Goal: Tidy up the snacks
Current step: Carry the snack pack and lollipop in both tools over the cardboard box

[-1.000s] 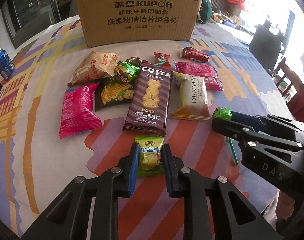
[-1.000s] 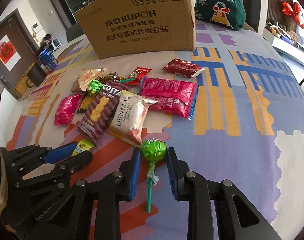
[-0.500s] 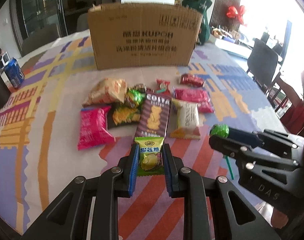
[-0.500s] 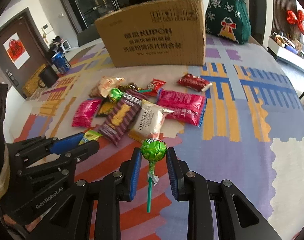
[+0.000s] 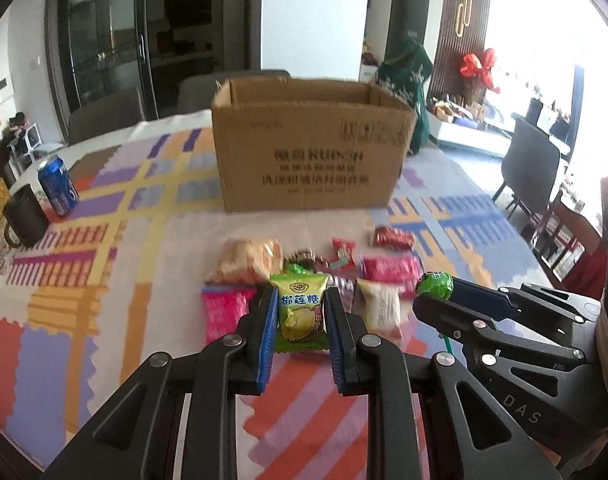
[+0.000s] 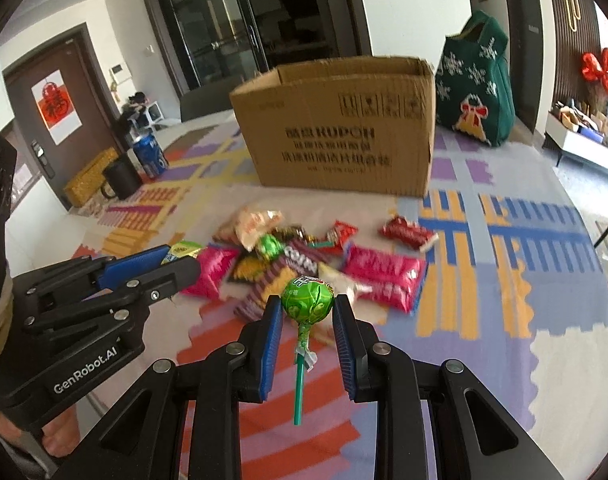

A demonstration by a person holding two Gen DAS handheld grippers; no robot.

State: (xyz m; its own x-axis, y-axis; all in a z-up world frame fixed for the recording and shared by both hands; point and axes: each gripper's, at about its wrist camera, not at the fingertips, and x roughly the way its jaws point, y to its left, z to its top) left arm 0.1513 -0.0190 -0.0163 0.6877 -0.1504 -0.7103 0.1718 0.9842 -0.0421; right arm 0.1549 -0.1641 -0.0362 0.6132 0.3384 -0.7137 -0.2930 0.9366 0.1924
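Note:
My left gripper (image 5: 299, 300) is shut on a green durian candy packet (image 5: 301, 312), lifted above the table. My right gripper (image 6: 308, 308) is shut on a green lollipop (image 6: 308, 300); its green stick hangs down between the fingers. In the left wrist view the right gripper (image 5: 434, 292) shows at the right with the lollipop (image 5: 436, 285) at its tip. The left gripper (image 6: 179, 258) appears at the left of the right wrist view. A heap of snack packets (image 5: 332, 276) lies on the tablecloth below. An open cardboard box (image 5: 310, 148) stands behind the heap.
A blue soda can (image 5: 57, 186) and a black mug (image 5: 23, 216) stand at the table's far left. A green knitted bag (image 6: 478, 92) sits to the right of the box. Dark chairs (image 5: 530, 168) stand beyond the table's right edge.
Both grippers have risen from the table with the candy packet and the lollipop still gripped. The views have tilted up, so the box's open top and the room behind now show.

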